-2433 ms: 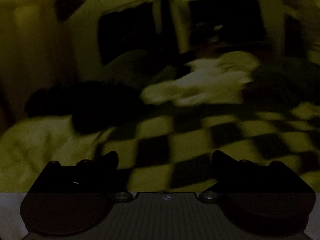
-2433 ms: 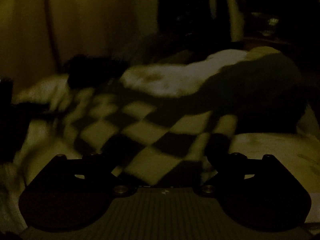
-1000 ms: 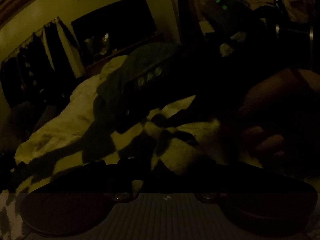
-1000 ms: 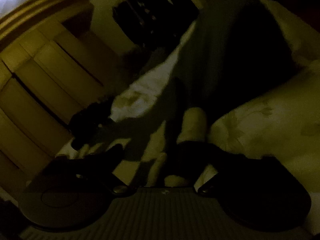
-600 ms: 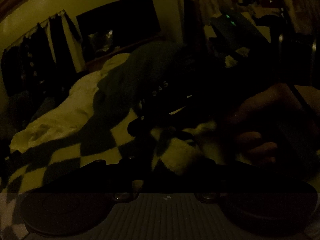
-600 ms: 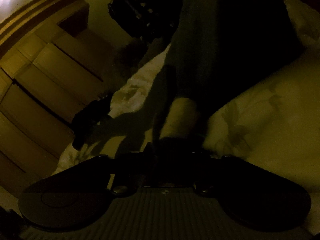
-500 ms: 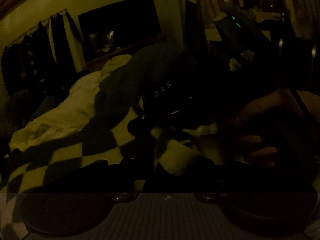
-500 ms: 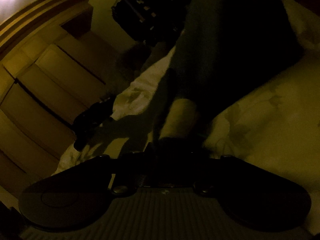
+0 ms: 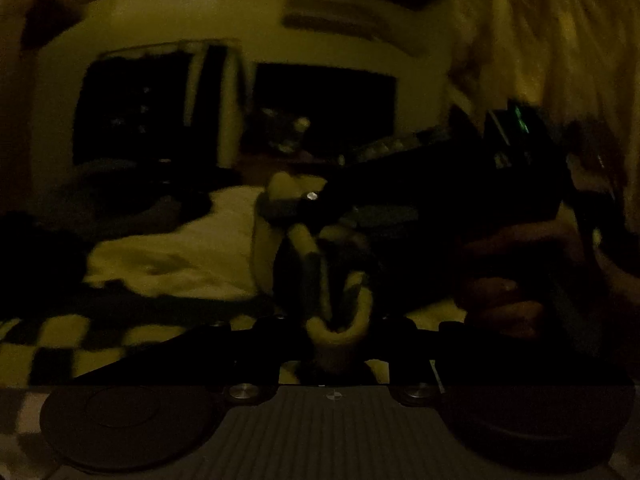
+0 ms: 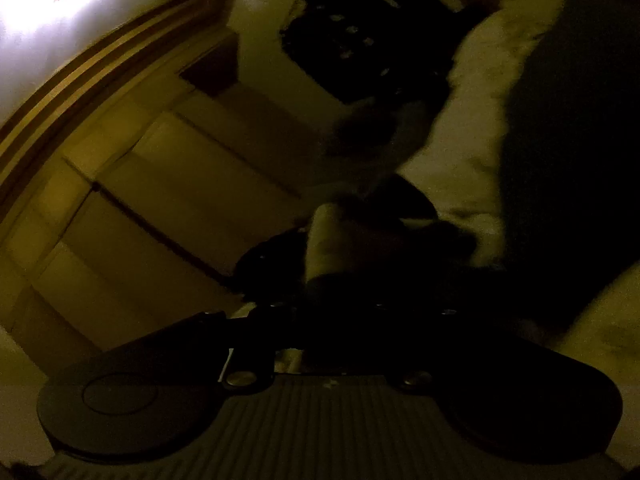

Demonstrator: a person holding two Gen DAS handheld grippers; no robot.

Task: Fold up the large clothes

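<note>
The room is very dim. A checkered light-and-dark garment lies on the bed. My left gripper is shut on a bunched fold of it, lifted off the bed. The right gripper's body and the hand holding it are just ahead to the right, pinching the same fold. In the right wrist view my right gripper is shut on a pale part of the garment; the view is tilted up.
A pale bedsheet covers the bed, with a dark garment on it. Dark clothes hang at the far wall. Pale wardrobe doors stand at the left in the right wrist view.
Both grippers closed on the checkered garment and have lifted it up from the bed. The views have swung upward and the grippers are now close together.
</note>
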